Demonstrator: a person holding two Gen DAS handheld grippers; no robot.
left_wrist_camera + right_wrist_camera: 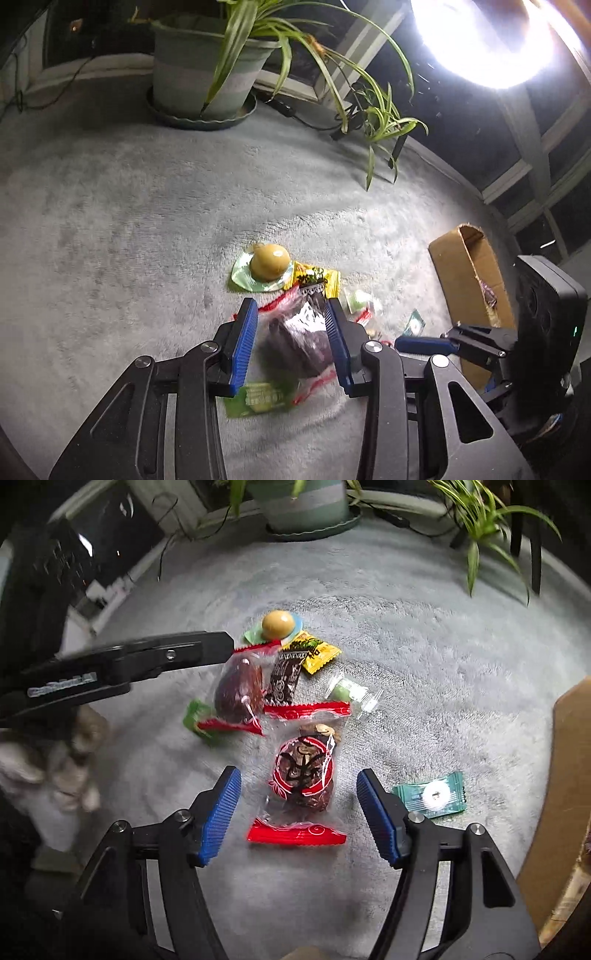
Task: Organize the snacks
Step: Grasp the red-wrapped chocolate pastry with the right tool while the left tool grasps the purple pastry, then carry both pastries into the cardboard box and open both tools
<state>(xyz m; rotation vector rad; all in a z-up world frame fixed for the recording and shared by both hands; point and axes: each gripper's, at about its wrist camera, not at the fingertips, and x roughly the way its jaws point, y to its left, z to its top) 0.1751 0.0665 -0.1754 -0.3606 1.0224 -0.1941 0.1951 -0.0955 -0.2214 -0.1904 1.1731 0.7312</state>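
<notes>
Grey carpet [424, 646] bears a date packet [301, 775] lying untouched between the right gripper's [299, 812] parted jaws.

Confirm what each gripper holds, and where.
Right gripper: nothing, open over a date packet. Left gripper: pads flank a second packet; blur hides any grip.

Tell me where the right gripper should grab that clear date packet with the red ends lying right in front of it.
Grip the date packet across its bulging middle, coming straight down. It lies flat, lengthwise between the right gripper's open fingers; the red sealed ends are thin and flat.
</notes>
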